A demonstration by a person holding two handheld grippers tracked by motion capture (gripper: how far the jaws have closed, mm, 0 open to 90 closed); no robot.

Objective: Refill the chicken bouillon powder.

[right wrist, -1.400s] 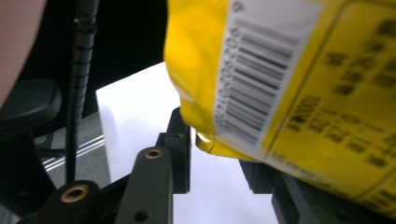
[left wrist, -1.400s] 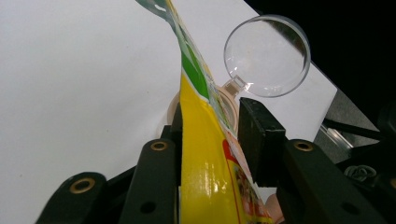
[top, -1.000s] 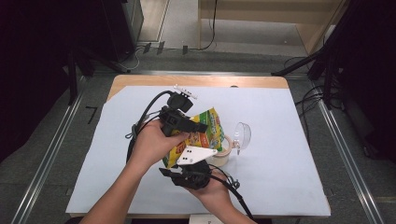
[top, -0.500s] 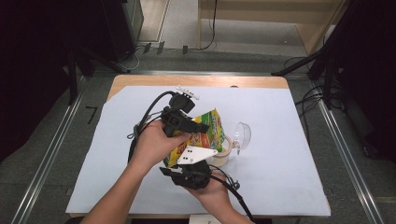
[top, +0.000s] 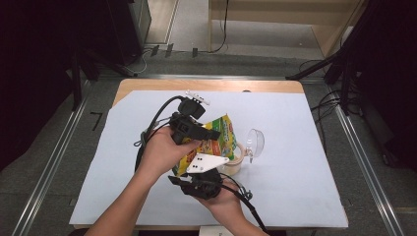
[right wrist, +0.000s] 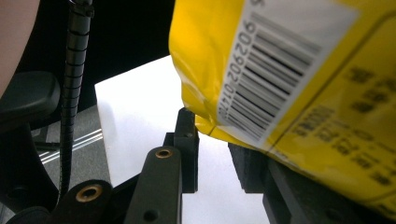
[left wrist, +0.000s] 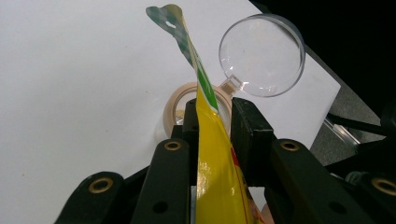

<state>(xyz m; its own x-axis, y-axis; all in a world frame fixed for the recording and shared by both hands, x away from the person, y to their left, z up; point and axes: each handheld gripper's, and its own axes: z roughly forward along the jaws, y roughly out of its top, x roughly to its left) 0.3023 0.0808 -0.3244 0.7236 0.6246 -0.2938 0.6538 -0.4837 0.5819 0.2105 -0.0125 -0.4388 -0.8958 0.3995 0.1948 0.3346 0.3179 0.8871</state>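
Note:
A yellow snack bag (top: 222,138) hangs tilted above the middle of the white sheet. My left gripper (top: 212,133) comes at it from the left and is shut on it. In the left gripper view the bag (left wrist: 215,163) stands edge-on between the black jaws of that gripper (left wrist: 212,112). My right gripper (top: 199,173) sits just below the bag's near corner, under its grey plate. In the right gripper view the barcoded side of the bag (right wrist: 303,70) overhangs the right jaw, while the jaws of the right gripper (right wrist: 212,126) stand slightly apart with bare sheet showing between them.
A roll of beige tape (top: 238,161) lies flat on the sheet under the bag's right side, also seen past the left jaws (left wrist: 175,100). A clear round lens (top: 254,141) with a short handle rests just right of it (left wrist: 261,56). White sheet (top: 305,128) covers the wooden table.

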